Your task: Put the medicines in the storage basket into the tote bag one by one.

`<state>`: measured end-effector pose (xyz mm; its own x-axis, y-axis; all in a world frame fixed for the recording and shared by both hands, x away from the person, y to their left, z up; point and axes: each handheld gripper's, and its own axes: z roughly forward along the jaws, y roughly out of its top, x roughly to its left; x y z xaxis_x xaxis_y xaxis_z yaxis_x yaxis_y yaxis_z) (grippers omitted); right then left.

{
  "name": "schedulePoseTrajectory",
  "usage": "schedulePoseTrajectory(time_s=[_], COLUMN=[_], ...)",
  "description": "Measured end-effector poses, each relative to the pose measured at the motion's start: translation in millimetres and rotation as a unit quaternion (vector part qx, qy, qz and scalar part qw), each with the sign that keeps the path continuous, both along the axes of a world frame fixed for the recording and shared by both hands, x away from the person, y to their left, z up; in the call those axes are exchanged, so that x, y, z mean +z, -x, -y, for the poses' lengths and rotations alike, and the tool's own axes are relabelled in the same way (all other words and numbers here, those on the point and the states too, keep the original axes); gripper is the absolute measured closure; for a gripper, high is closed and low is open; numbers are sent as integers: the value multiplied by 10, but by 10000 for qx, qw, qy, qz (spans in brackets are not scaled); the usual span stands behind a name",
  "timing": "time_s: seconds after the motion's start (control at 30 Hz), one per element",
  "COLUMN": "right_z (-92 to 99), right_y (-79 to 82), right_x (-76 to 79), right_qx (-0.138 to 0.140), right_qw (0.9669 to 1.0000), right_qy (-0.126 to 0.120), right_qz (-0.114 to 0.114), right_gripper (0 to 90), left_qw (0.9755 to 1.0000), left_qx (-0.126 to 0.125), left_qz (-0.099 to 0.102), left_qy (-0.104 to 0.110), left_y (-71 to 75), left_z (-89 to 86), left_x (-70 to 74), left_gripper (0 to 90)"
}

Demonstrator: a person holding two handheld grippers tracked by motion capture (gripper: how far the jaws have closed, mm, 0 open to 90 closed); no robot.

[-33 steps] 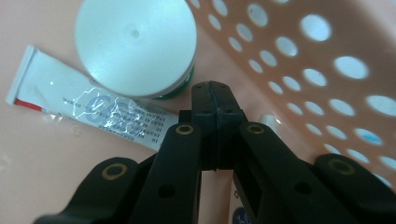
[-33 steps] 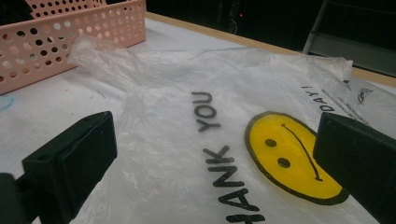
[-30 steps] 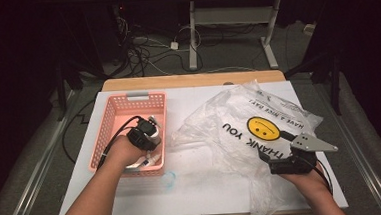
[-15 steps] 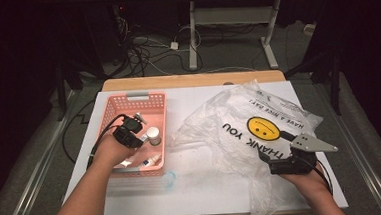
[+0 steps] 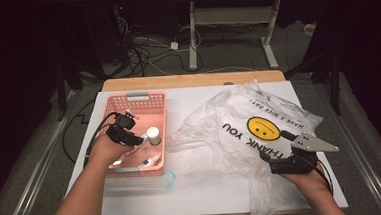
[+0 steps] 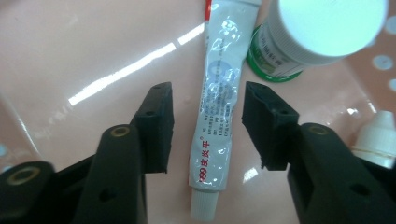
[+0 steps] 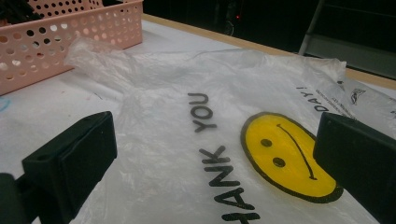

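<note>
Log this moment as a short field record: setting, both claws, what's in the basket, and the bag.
Setting: white table, person with a claw in each hand
Left claw: over the pink basket, jaws just opened, astride a white ointment tube without touching it
Right claw: open, jaws wide above the plastic bag
Basket contents: the tube, a white-capped bottle, a small dropper bottle
Bag: clear, flat, smiley face and THANK YOU print
</note>
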<state>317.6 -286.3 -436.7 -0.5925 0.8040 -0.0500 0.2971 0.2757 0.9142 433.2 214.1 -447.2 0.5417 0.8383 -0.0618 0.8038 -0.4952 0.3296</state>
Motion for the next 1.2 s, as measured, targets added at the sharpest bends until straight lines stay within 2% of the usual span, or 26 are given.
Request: schedulePoseTrajectory(time_s=[0.17, 0.27, 0.37, 0.47, 0.67, 1.0, 1.2], right_z=[7, 2, 3, 5, 1, -10, -9], right_y=[2, -3, -3, 2, 7, 7, 9], right_x=[-3, -7, -6, -4, -10, -14, -18], right_qx=[-31, -19, -23, -39, -25, -17, -19], right_qw=[10000, 10000, 10000, 10000, 10000, 10000, 10000], right_qy=[1, 17, 20, 15, 39, 51, 50], right_qz=[-2, 6, 8, 6, 7, 10, 1], right_gripper=[0, 0, 0, 0, 0, 0, 0], left_qw=[9998, 9995, 9995, 9996, 9996, 9996, 9996], left_qx=[-164, -223, -247, -262, -259, -276, -202], left_qz=[-18, -102, -130, -116, -59, -51, -126], left_qy=[-110, -194, -121, -51, 40, 60, 153], left_y=[-12, -21, -33, -44, -47, -48, -64], left_z=[67, 95, 104, 89, 70, 66, 32], left_x=[-60, -100, -125, -130, -133, -134, -121], left_gripper=[437, 436, 440, 486, 666, 682, 684])
